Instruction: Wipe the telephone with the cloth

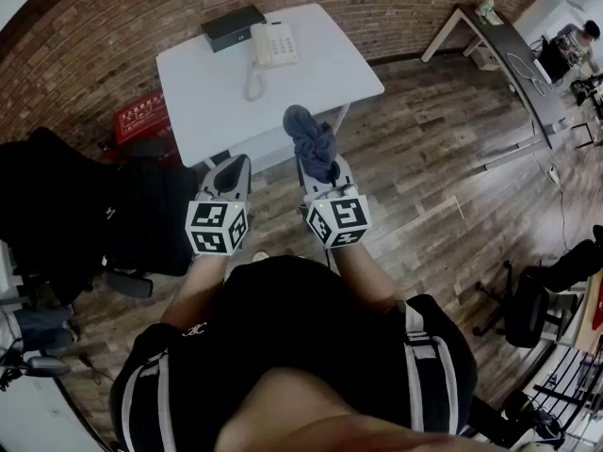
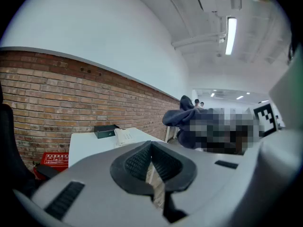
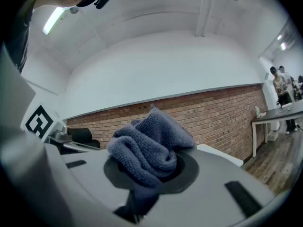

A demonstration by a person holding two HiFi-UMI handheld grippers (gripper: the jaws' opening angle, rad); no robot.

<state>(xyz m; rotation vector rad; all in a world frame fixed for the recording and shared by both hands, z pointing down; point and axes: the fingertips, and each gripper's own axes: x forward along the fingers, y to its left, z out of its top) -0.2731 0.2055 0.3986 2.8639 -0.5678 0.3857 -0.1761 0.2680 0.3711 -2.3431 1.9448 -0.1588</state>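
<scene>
Two tools are held side by side in the head view. The left tool (image 1: 236, 165) is closed and empty, and the right tool (image 1: 318, 163) clamps a bunched grey cloth (image 1: 311, 137). The telephone (image 1: 273, 43) lies well apart from them, at the far side of the white desk (image 1: 301, 88), beside a black box (image 1: 233, 26).

In the left gripper view the pads meet on nothing, and the telephone (image 2: 124, 135) sits far ahead.

In the right gripper view the cloth (image 3: 149, 148) bulges from the jaws pinching it.
</scene>
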